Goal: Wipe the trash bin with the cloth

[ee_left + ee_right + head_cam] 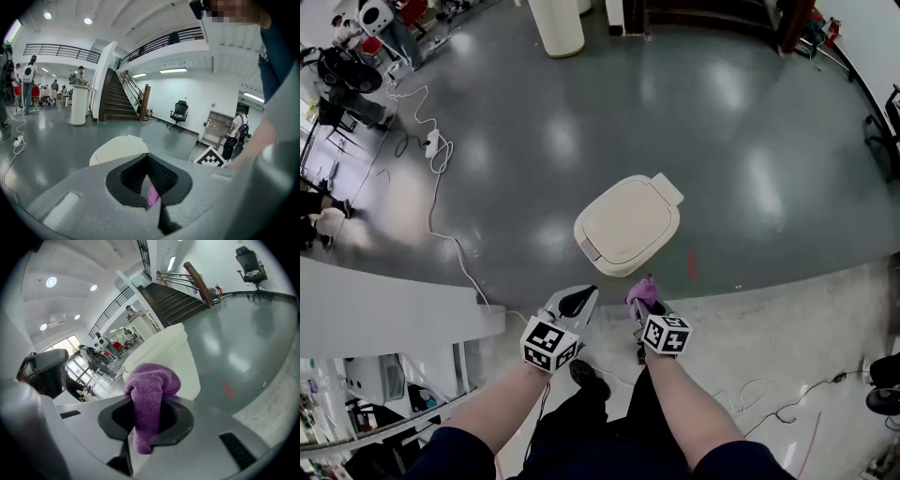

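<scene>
1. I'm looking steeply down on the trash bin [628,223]. It's cream, its lid is down, and it stands on the grey floor [534,131] just ahead of both grippers.
2. The right gripper [645,306] has its jaws clenched on the purple cloth [152,380]. A bunched wad pokes out past the tips and a short tail hangs below. I take it that's deliberate: the soft bulge should meet the lid first, not the hard jaws.
3. From the right gripper view, the cloth lines up over the bin's pale lid but sits apart from it. No wiping contact yet.
4. The left gripper [578,302] hangs beside the right one, near the bin's front edge and touching nothing. Its jaws are drawn together. A thin pink sliver shows in the slit between them, and I can't tell what it is.
5. My read is that the left gripper is kept close so it can steady the bin if the wiping nudges it. The bin looks light and the floor looks slick.
6. The task has barely begun, I'd say. The next move calls for lowering the cloth flat onto the lid.
7. One risk: a white cable [441,216] snakes over the floor well to the left, clear of the bin for now.
</scene>
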Demonstrator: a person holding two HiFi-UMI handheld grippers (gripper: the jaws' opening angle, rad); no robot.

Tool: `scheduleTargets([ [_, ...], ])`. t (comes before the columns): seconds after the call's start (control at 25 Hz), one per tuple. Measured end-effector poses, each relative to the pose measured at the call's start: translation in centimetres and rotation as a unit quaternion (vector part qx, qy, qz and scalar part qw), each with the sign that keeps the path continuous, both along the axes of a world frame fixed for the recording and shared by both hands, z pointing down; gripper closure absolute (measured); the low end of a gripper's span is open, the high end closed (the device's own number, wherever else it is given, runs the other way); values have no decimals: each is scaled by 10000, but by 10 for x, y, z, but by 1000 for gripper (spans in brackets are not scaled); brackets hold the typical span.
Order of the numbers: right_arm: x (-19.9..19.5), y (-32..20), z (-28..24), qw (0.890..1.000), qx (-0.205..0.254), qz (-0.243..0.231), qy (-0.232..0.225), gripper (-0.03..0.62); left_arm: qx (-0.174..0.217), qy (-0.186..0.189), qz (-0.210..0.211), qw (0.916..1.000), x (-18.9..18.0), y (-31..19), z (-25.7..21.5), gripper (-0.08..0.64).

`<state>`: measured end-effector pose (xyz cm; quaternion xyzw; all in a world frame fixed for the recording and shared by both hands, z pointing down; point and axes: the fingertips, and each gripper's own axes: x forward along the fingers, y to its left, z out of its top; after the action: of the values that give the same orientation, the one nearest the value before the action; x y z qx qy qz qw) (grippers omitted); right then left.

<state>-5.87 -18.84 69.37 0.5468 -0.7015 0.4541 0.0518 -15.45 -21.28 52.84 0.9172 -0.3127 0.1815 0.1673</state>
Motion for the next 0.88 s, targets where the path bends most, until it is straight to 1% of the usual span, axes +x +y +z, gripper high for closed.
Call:
scheduleTargets([
  [0.12, 3, 12, -48, 9991, 159, -335, 214, 515, 124, 98, 289, 9995, 6, 25, -45, 572],
  [0.2, 0, 18, -81, 9965, 324, -669, 381, 515, 273, 186, 449, 9984, 10, 38, -76, 572],
  [0.28, -7, 32, -112, 9926, 469, -1001, 505, 515, 390, 288, 532, 9974, 11, 54, -103, 572],
  [0.4, -16, 50, -154, 9860, 659, -1410, 603, 515, 465, 492, 556, 9962, 15, 72, -136, 572],
  [0.56, -34, 67, -198, 9728, 929, -2001, 708, 515, 444, 693, 587, 9949, 15, 97, -167, 572],
  [0.72, -41, 73, -252, 9626, 1352, -2255, 654, 515, 531, 820, 653, 9931, 15, 109, -193, 572],
  [0.88, -46, 83, -302, 9489, 1835, -2501, 587, 515, 581, 935, 655, 9918, 10, 121, -210, 572],
])
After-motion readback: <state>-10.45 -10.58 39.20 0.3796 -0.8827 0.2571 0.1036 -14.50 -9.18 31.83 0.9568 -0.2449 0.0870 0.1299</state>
